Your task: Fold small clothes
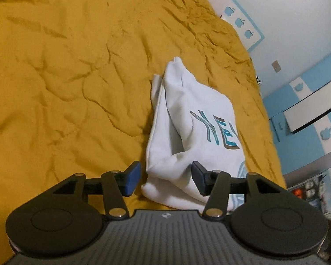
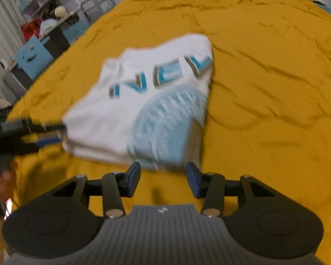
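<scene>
A folded white shirt (image 1: 187,119) with blue letters lies on the mustard-yellow bedspread (image 1: 66,77). My left gripper (image 1: 165,180) is open, and the shirt's near corner lies between its blue pads without being pinched. In the right wrist view the shirt (image 2: 121,101) is blurred and shows a pale blue round print. My right gripper (image 2: 163,181) is open just short of the shirt's near edge, with only bedspread (image 2: 264,88) between its pads. In that view the left gripper (image 2: 57,132) sits at the shirt's left corner, held by a hand (image 2: 2,183).
The wrinkled bedspread stretches wide to the left of the shirt. The bed's edge runs close on the shirt's right, by a white and blue wall (image 1: 298,33). Shelves and a blue box (image 2: 33,55) stand past the bed's far left side.
</scene>
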`<control>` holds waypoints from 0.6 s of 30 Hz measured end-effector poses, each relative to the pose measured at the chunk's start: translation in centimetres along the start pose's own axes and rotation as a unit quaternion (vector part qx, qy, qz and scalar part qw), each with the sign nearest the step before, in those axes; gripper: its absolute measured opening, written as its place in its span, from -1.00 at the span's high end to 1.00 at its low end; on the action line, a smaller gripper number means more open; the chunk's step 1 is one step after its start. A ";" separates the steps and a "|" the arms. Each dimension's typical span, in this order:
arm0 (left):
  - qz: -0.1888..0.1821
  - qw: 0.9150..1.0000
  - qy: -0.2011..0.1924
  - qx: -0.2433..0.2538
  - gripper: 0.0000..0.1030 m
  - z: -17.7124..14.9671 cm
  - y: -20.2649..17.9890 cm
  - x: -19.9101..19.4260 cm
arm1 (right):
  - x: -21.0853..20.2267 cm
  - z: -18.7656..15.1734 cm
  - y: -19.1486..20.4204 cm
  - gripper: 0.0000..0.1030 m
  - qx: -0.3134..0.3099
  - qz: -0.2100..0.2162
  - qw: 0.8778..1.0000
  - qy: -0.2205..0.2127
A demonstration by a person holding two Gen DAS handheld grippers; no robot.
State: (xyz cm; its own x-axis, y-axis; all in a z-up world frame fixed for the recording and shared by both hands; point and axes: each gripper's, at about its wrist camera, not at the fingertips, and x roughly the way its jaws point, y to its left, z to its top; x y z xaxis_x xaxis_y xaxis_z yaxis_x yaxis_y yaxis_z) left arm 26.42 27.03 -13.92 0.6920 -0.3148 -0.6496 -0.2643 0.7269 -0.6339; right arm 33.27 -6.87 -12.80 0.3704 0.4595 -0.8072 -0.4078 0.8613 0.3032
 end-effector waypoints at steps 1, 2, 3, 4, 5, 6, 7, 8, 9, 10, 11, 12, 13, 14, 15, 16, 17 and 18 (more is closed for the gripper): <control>0.000 1.000 -0.001 0.000 -0.17 0.0 -0.1 0.1 | 0.1 -0.4 -0.3 0.16 -0.004 -0.002 1.000 0.003; 0.000 1.000 -0.004 0.000 -0.03 0.1 -0.3 0.1 | 0.1 -0.6 -0.4 0.16 -0.007 -0.003 1.000 0.001; -0.002 1.000 -0.005 -0.001 0.08 0.0 -0.5 0.1 | 0.2 -0.6 -0.4 0.16 -0.009 -0.002 1.000 -0.002; -0.001 1.000 -0.009 0.001 0.31 0.1 -0.8 0.0 | 0.3 -0.5 -0.4 0.16 -0.012 -0.002 1.000 -0.007; -0.002 1.000 -0.012 0.005 0.47 0.2 -1.2 -0.2 | 0.5 -0.3 -0.3 0.16 -0.018 -0.008 1.000 -0.011; -0.002 1.000 -0.015 0.013 0.52 0.3 -1.6 -0.4 | 0.8 -0.2 -0.2 0.16 -0.027 -0.019 0.999 -0.012; -0.004 0.999 -0.018 0.027 0.58 0.3 -2.3 -0.7 | 1.1 0.0 0.1 0.16 -0.039 -0.036 0.999 -0.012; -0.004 0.999 -0.022 0.043 0.60 0.4 -2.9 -1.0 | 1.4 0.1 0.3 0.16 -0.052 -0.053 0.997 -0.015; -0.005 0.998 -0.026 0.056 0.61 0.4 -3.5 -1.5 | 1.5 0.4 0.6 0.16 -0.061 -0.061 0.996 -0.018; -0.009 0.997 -0.031 0.065 0.63 0.5 -4.2 -1.9 | 1.6 0.6 0.6 0.17 -0.065 -0.063 0.996 -0.021; -0.012 0.997 -0.035 0.069 0.63 0.6 -4.7 -2.2 | 1.5 0.7 0.6 0.17 -0.065 -0.060 0.996 -0.023; -0.015 0.997 -0.037 0.069 0.63 0.7 -5.0 -2.4 | 1.5 0.9 0.5 0.17 -0.066 -0.056 0.996 -0.024; -0.020 0.997 -0.041 0.063 0.63 0.8 -5.2 -2.6 | 1.6 1.0 0.6 0.17 -0.070 -0.056 0.996 -0.026; -0.026 0.997 -0.043 0.056 0.64 0.9 -5.2 -2.7 | 1.6 1.1 0.6 0.18 -0.075 -0.058 0.995 -0.028; -0.030 0.997 -0.044 0.047 0.64 1.0 -5.1 -2.8 | 1.6 1.1 0.7 0.28 -0.082 -0.061 0.994 -0.029; -0.029 0.998 -0.044 0.042 0.65 0.9 -4.9 -2.7 | 1.6 1.2 0.7 0.61 -0.089 -0.065 0.993 -0.031; -0.020 0.998 -0.044 0.039 0.66 0.9 -4.6 -2.7 | 1.3 1.2 0.5 0.83 -0.089 -0.070 0.993 -0.039; -0.012 0.998 -0.041 0.035 0.67 0.8 -4.2 -2.6 | 0.6 1.3 0.0 0.91 -0.078 -0.066 0.993 -0.053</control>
State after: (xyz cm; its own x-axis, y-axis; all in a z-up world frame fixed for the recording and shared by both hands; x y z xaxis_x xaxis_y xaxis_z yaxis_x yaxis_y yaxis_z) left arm 26.24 25.33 -9.24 0.7511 -0.2835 -0.5962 -0.2015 0.7615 -0.6160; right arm 34.59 -6.30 -12.59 0.5110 0.3724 -0.7747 -0.4711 0.8752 0.1099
